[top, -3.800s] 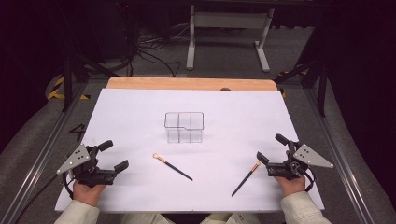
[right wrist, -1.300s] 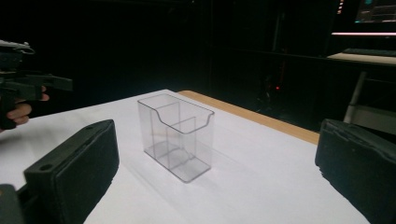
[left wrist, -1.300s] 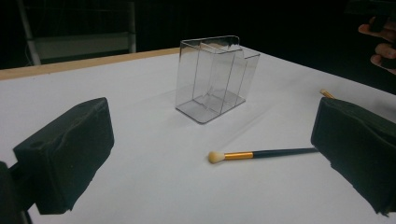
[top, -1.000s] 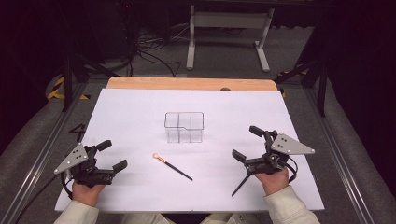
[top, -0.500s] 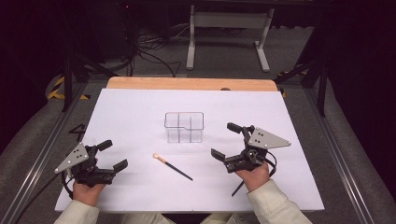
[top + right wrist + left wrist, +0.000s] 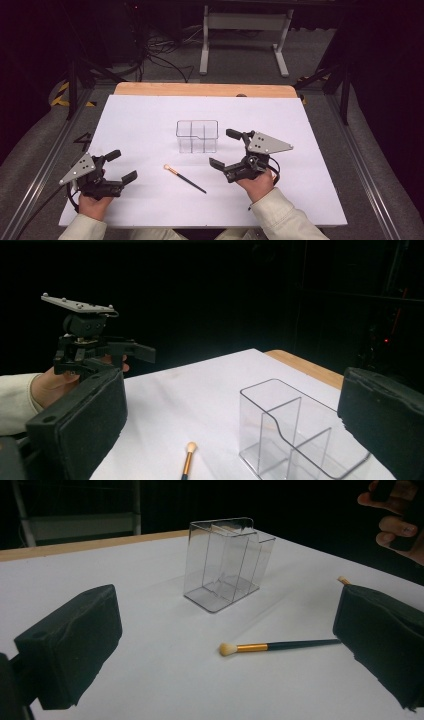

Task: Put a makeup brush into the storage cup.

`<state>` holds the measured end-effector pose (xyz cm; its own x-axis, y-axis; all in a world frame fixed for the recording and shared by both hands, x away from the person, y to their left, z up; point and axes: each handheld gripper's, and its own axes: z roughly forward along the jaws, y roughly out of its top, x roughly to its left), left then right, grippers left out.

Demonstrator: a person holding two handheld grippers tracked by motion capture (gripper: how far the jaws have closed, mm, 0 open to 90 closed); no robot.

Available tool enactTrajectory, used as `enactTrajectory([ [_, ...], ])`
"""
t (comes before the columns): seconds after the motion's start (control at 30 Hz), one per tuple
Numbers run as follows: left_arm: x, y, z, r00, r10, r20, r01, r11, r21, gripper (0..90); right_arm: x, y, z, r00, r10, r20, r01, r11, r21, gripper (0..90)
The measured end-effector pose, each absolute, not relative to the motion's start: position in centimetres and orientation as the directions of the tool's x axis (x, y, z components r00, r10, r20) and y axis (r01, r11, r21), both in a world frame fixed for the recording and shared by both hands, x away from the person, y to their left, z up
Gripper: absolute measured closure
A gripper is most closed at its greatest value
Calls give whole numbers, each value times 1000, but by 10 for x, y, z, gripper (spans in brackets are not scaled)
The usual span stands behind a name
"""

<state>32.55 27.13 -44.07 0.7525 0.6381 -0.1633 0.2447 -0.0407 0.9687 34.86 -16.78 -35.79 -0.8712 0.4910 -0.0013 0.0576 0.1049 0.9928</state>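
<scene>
Two grippers sit over a white sheet [image 6: 150, 125] that covers the table in the high view, with a clear plastic organizer [image 6: 197, 135] standing upright near the sheet's middle as the landmark. The left gripper [image 6: 121, 166] rests well to the near left of the organizer, its jaws spread apart and holding nothing, a hand [image 6: 92, 204] behind it. The right gripper [image 6: 225, 148] is just to the right of the organizer, jaws wide apart and empty, pointing left toward it. A makeup brush [image 6: 184, 178] lies flat on the sheet on the near side of the organizer, its pale tip nearest the organizer and its dark handle running away toward the right gripper's lower jaw.

From the left gripper view, both black jaws stand far apart at the edges with bare sheet between them. The organizer [image 6: 226, 562] stands beyond them, its inner dividers visible, and the brush [image 6: 280, 645] lies nearer than it, tip pointing left. A hand [image 6: 395, 522] shows at the upper right.

From the right gripper view, the jaws are again wide apart. The organizer [image 6: 295, 427] stands between them, toward the right jaw, the brush [image 6: 188, 458] tip lies just left of it, and the left gripper [image 6: 135, 351] is farther off at the left.
</scene>
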Motion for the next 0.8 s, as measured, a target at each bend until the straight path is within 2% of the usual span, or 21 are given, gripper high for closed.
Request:
enactTrajectory([
  [0.33,325,269,-440,760,631,-158,239,-44,970,1,353,-144,-355,-900,435,16,74,117,990,0],
  [0.8,325,272,-440,755,633,-170,246,-34,969,1,364,-121,-349,-907,420,24,114,190,975,0],
])
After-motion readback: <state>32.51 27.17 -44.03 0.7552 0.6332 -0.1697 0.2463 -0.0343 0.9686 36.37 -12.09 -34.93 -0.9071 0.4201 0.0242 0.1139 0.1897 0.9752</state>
